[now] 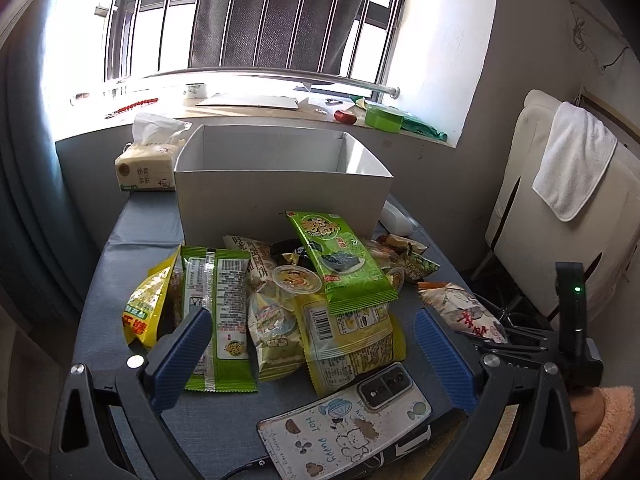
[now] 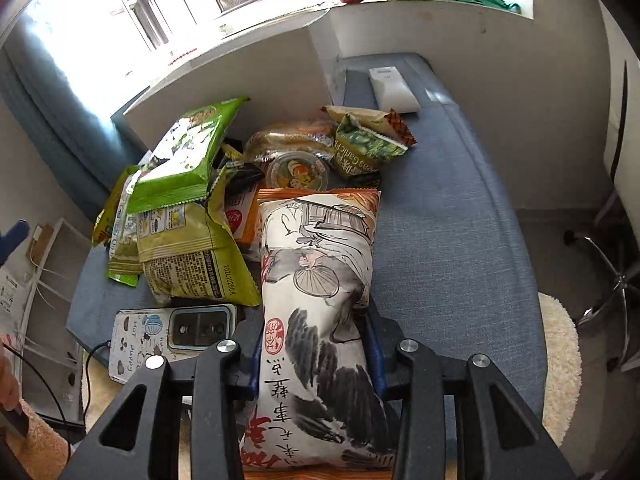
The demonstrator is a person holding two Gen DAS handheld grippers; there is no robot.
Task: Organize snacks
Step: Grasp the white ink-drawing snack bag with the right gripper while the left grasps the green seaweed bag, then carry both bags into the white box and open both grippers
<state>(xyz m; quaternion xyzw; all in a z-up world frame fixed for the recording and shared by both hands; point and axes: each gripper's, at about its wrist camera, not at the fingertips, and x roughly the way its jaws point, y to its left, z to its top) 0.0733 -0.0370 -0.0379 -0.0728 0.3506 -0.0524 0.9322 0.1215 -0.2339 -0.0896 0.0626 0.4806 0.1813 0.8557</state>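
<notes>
Right wrist view: right tool pinches the white snack bag mid-body; it looks light, puffy, crushable. Left tool stands spread, empty.

Blown-out window backlight, fisheye-warped edges

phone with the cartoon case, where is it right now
The phone lies camera-side up at the near edge of the blue table, just in front of the snack pile, a cable plugged into it.
</notes>
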